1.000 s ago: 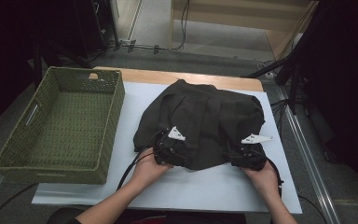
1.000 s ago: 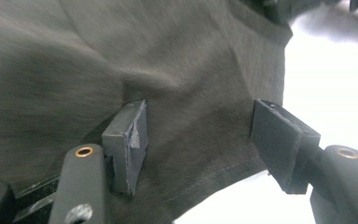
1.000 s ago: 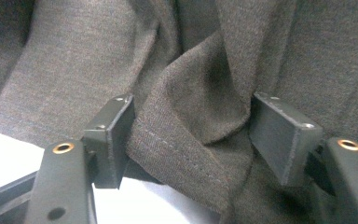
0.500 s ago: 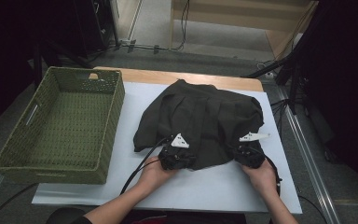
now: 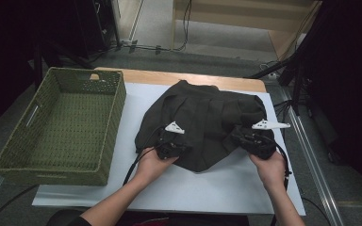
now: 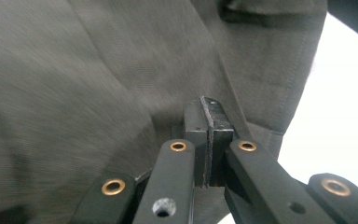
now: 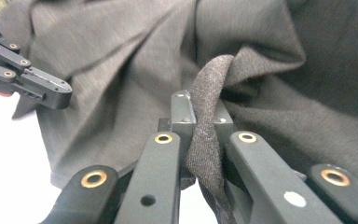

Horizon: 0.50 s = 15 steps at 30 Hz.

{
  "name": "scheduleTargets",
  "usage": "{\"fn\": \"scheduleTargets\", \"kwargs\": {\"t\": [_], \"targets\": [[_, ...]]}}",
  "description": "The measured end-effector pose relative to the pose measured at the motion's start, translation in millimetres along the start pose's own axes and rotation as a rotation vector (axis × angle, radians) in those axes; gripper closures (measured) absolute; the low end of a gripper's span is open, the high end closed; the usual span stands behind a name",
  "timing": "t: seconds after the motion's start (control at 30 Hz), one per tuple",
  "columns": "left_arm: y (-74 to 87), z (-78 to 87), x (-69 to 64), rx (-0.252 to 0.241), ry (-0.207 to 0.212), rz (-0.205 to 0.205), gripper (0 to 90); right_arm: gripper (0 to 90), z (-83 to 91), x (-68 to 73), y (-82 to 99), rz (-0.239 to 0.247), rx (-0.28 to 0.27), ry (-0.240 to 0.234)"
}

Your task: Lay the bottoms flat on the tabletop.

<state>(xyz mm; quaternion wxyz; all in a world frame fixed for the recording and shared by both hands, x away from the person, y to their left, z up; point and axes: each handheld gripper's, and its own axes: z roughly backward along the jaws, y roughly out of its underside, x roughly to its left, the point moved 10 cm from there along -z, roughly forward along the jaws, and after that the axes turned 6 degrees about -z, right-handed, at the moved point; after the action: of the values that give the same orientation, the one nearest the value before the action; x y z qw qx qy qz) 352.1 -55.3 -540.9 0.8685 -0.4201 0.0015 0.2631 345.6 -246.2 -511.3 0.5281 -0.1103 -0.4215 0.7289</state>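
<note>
Pinching a fold of the dark garment (image 7: 205, 116), the right gripper (image 5: 253, 139) grips its hem at four o'clock. At eight o'clock the left gripper (image 5: 168, 145) has just clamped the cloth's near edge. Nine o'clock: a green wicker basket (image 5: 14, 155) on the white tabletop (image 5: 217, 188).

right gripper (image 7: 200, 109) fingers pinch a fold of the dark garment (image 7: 121, 70); left gripper (image 7: 51, 95) nearby.

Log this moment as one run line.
left gripper: shut on dark garment | right gripper: shut on dark garment | basket: empty
</note>
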Motion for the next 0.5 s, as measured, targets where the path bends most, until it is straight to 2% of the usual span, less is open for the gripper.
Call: {"fn": "scheduleTargets", "kwargs": {"t": [0.07, 0.2, 0.3, 0.43, 0.5], "targets": [[-5.6, 5.3, -1.4, -0.022, 0.003, 0.007, 90.0, 83.7, 2.7, 2.8, -7.0, 0.007, -0.015, -0.002], [-9.0, 10.0, -8.0, -0.020, 0.010, -0.020, 90.0, 83.7, 1.8, 11.6, -22.6, 0.031, -0.034, -0.015], [-10.6, 12.5, -13.2, -0.023, 0.023, -0.033, 82.9, 83.7, -3.2, 18.6, -35.1, 0.048, -0.042, -0.023], [-11.6, 15.2, -17.5, -0.019, 0.048, -0.037, 68.9, 83.7, -11.1, 26.3, -53.2, 0.072, -0.048, -0.025], [-12.0, 15.9, -19.5, -0.016, 0.064, -0.031, 68.3, 83.7, -15.2, 29.6, -62.5, 0.072, -0.050, -0.030]]}}
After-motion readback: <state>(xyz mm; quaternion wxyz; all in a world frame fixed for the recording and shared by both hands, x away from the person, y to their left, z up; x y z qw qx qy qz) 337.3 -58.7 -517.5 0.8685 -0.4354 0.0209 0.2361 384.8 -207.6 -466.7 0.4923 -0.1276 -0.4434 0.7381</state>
